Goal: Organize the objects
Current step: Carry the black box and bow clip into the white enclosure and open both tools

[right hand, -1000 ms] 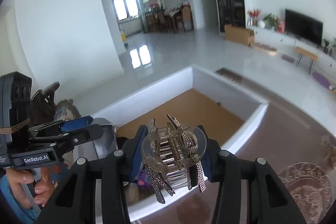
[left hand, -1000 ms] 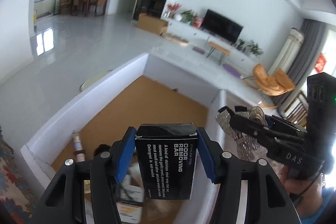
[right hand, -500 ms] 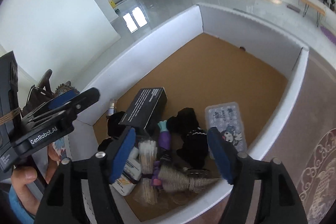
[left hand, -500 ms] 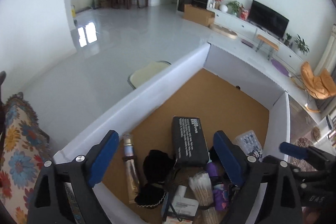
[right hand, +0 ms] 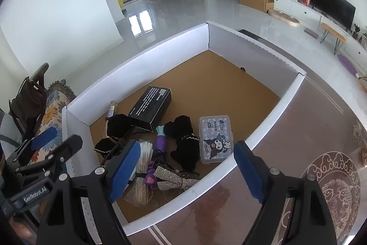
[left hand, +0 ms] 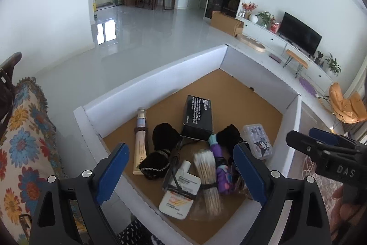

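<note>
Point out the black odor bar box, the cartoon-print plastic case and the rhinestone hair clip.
black odor bar box (right hand: pixel 151 105), right wrist view, printed top face.
cartoon-print plastic case (right hand: pixel 216 138), right wrist view, middle of lid.
rhinestone hair clip (right hand: pixel 175 181), right wrist view, studded body.

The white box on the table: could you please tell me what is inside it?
The white box holds a black carton, cartoon case, cotton swabs, rhinestone clip, tube, white bottle, black cloths. Whatever lies beneath the pile is hidden.
</note>
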Available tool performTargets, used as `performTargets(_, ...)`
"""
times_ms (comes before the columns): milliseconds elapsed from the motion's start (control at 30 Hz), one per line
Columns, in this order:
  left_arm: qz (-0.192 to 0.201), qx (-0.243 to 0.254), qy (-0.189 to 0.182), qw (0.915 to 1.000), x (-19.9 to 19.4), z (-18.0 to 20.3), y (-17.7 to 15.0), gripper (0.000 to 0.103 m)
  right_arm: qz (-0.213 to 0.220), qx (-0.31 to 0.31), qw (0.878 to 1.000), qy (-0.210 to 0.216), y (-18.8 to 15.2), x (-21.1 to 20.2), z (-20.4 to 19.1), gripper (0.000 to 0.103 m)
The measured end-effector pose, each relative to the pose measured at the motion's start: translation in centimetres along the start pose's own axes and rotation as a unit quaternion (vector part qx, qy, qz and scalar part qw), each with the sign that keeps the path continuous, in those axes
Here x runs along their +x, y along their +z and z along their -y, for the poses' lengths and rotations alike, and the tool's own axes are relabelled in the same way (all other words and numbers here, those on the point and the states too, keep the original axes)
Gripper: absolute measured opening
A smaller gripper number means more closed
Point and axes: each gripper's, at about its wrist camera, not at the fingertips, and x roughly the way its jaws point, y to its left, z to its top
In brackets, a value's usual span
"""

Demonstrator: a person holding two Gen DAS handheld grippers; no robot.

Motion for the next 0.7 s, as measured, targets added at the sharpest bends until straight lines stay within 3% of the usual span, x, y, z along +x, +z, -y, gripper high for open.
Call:
performTargets(200, 0.019, 0.043, 0.030, 0.9984, -1.0, 0.7, -0.8, 0.093, -0.002, 0.007, 1.000, -0.004, -0.1, 0.4, 0.1, 0.084)
performTargets(333, 0.035, 0.043, 0.041, 0.9977, -1.4, 0.6, -1.0, 0.093, -0.006, 0.006, 1.000, -0.003, -0.2, 0.9, -0.1, 0.084)
performTargets(567, 0.030, 0.027, 0.010, 0.9991, -1.3, 0.2, -0.8, 0.093, -0.006, -0.001, 1.000, -0.005, -0.3, 1.1, -0.3, 0.084)
performTargets(700, 0.048, 0.014, -0.003, 0.9987, -1.9, 0.0, -0.8, 0.094, -0.005, 0.001, 1.000, -0.004, -0.3, 1.2, -0.2, 0.084)
